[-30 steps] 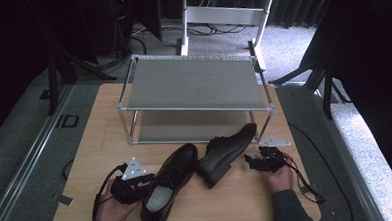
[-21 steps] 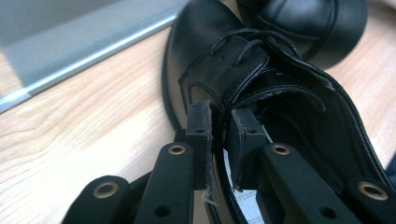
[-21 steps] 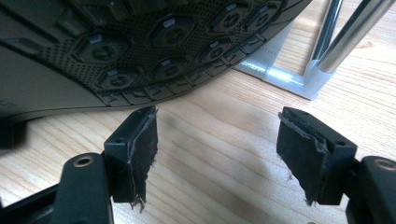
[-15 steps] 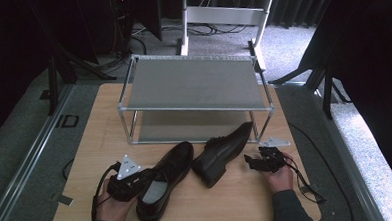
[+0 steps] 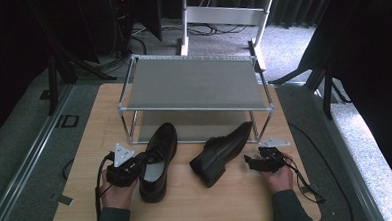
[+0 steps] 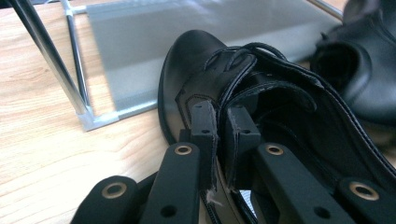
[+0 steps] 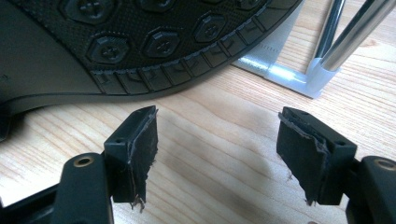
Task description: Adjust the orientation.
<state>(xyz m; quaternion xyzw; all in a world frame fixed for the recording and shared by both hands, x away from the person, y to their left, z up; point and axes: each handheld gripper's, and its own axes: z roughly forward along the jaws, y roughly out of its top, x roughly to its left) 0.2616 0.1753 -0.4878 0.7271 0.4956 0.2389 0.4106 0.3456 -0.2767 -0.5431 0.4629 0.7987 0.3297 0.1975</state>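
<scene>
Wooden table carries two black shoes and a metal rack.

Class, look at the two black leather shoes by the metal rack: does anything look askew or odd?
Yes. The right-hand black leather shoe lies tipped on its side, its treaded sole facing the right gripper, whereas the left-hand black leather shoe stands upright.

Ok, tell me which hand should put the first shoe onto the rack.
Left. The left gripper is already clamped on the side wall of the upright shoe, toe toward the rack. The right gripper stands open with nothing between its pads, beside the tipped shoe, whose sole faces it.
</scene>
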